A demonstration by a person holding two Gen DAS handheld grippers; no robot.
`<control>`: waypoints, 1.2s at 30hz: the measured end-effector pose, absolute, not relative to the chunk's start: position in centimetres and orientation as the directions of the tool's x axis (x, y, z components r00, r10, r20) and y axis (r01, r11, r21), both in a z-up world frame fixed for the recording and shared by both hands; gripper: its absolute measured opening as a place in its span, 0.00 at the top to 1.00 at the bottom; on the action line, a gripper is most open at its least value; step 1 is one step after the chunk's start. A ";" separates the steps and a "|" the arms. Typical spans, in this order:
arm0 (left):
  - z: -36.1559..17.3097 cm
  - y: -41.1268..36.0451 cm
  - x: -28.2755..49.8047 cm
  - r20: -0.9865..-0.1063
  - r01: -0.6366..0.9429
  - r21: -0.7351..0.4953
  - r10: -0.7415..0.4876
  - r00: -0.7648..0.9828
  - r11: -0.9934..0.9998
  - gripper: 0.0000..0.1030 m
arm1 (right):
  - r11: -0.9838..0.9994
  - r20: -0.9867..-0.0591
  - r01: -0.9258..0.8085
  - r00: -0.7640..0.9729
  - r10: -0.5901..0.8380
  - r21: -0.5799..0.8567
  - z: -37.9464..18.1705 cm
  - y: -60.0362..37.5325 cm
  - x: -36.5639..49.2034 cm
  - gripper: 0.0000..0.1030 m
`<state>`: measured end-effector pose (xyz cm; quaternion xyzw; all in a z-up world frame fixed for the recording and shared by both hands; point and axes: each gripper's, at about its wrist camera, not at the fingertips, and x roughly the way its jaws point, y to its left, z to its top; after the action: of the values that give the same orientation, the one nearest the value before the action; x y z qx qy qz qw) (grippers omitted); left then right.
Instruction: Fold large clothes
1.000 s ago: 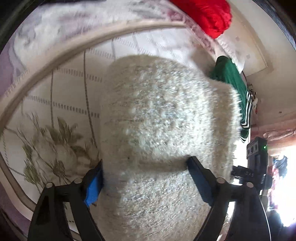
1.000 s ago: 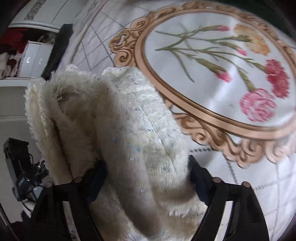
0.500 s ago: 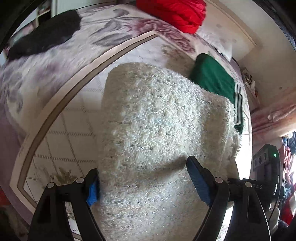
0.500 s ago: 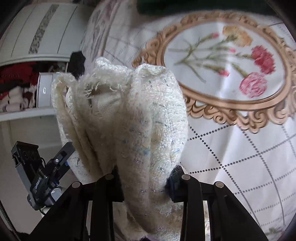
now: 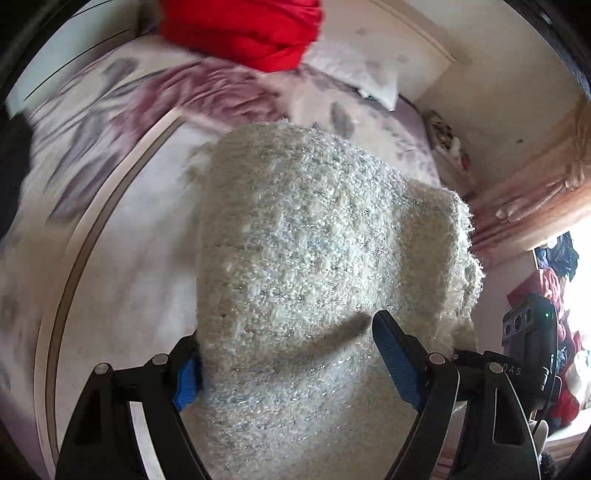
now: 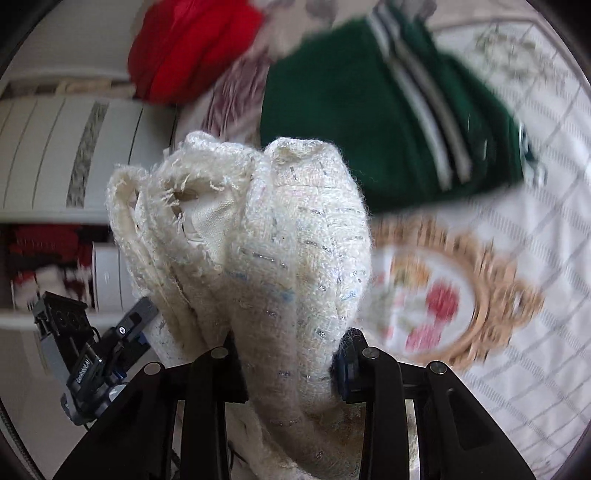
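Observation:
A folded cream fuzzy knit garment (image 5: 303, 240) with silver threads hangs in the air above the bed, held between both grippers. My left gripper (image 5: 286, 332) has its jaws wide, and the blue pads (image 5: 395, 358) press on both sides of the thick fold. My right gripper (image 6: 290, 343) is shut on a narrow bunched part of the same garment (image 6: 295, 229), whose frayed edges and lining show at the upper left. Each gripper's body shows at the edge of the other's view, the right one (image 5: 528, 332) and the left one (image 6: 85, 350).
Below lies a bedspread with a gold-framed flower medallion (image 6: 443, 295). A green garment with white stripes (image 6: 369, 96) lies on it. A red garment (image 5: 251, 29) and a pillow (image 5: 354, 70) are at the bed's head. A white wardrobe (image 6: 55, 147) stands beside the bed.
Both grippers have risen off the bed with the cream garment and swung toward the bed's head. The right jaws closed from wide to a narrow pinch on the fabric.

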<state>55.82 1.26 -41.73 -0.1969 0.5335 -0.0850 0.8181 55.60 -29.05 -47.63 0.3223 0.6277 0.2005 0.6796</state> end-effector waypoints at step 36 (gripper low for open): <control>-38.5 -6.6 59.1 -0.853 0.075 -0.023 -0.058 0.519 0.997 0.01 | 0.981 -0.946 0.167 0.291 -0.143 -0.097 -40.9 -31.3 59.8 0.00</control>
<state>59.12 -6.64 -38.51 0.0085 0.4888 -0.0383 0.8715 59.78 -31.33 -40.91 0.0103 0.5876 -0.0966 0.8033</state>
